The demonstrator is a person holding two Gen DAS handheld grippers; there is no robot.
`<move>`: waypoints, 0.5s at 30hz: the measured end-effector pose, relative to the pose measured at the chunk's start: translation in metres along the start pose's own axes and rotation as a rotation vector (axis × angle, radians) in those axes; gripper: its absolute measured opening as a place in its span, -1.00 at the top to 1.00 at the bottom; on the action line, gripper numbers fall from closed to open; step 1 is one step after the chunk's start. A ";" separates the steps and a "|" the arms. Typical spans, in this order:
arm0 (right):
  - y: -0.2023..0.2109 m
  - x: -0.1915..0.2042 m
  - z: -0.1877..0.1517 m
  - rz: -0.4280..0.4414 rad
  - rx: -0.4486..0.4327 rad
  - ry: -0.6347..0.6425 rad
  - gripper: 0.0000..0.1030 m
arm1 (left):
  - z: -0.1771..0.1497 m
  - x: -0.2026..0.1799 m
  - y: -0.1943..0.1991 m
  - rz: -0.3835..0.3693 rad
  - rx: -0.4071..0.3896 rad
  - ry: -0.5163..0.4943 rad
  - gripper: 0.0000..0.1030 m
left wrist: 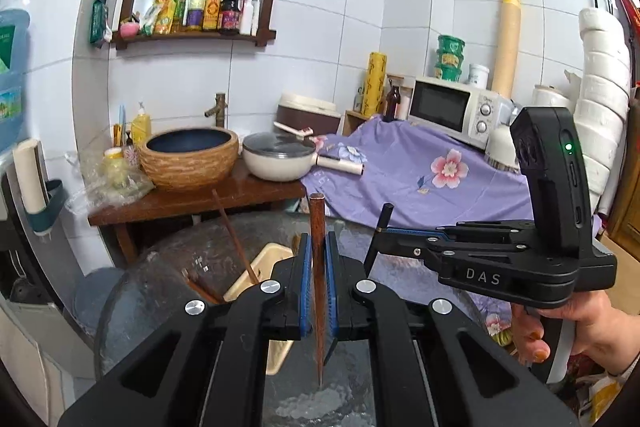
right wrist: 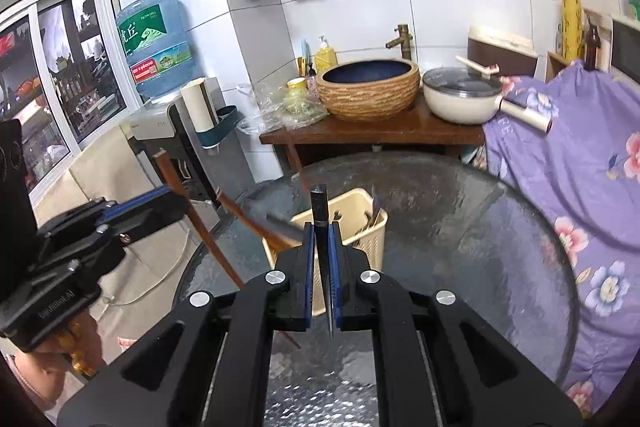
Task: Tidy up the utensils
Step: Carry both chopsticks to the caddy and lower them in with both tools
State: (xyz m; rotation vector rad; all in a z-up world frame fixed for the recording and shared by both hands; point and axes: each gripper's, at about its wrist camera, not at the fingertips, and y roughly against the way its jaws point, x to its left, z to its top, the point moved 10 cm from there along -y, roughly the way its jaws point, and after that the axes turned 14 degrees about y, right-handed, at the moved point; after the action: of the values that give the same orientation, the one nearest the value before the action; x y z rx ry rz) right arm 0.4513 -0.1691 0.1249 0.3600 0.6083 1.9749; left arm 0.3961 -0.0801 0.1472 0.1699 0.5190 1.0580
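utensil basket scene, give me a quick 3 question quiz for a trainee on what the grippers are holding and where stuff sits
1. True or false: the left gripper is shut on a brown chopstick.
2. What does the right gripper hold? A) a spoon B) a black chopstick C) nothing
3. Fill in: the cream basket stands on the round ____ table.

Key
1. True; the blue pads clamp the chopstick, which stands close to upright.
2. B; it is pinched between the pads, blunt end up.
3. Glass; the basket already holds several brown chopsticks leaning out.
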 end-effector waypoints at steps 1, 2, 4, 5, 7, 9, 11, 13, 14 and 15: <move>0.002 -0.002 0.006 -0.004 -0.002 -0.001 0.85 | 0.007 0.000 0.002 0.000 -0.009 -0.003 0.87; 0.003 -0.004 0.012 -0.007 -0.007 -0.004 0.85 | 0.012 -0.001 0.004 0.002 -0.015 -0.009 0.87; 0.007 -0.010 0.029 -0.013 -0.017 -0.003 0.85 | 0.028 -0.003 0.008 0.008 -0.033 -0.020 0.87; 0.009 -0.011 0.036 -0.019 -0.021 0.000 0.85 | 0.033 -0.003 0.009 0.009 -0.039 -0.021 0.87; 0.011 -0.018 0.055 -0.035 -0.030 0.007 0.85 | 0.048 0.000 0.012 0.020 -0.061 -0.019 0.87; 0.013 -0.023 0.071 -0.055 -0.043 0.010 0.85 | 0.060 0.004 0.012 0.040 -0.084 -0.029 0.87; 0.013 -0.028 0.088 -0.079 -0.061 0.028 0.85 | 0.071 0.008 0.011 0.053 -0.102 -0.030 0.87; 0.013 -0.030 0.102 -0.091 -0.076 0.039 0.85 | 0.082 0.011 0.008 0.084 -0.138 -0.053 0.87; 0.011 -0.030 0.110 -0.095 -0.083 0.038 0.85 | 0.085 0.013 0.007 0.093 -0.150 -0.059 0.87; 0.009 -0.030 0.116 -0.092 -0.087 0.032 0.85 | 0.088 0.014 0.005 0.096 -0.157 -0.055 0.87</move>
State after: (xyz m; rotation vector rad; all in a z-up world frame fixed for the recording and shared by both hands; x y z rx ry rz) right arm 0.5153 -0.1693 0.2262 0.2430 0.5481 1.9147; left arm 0.4405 -0.0561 0.2207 0.0854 0.3790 1.1796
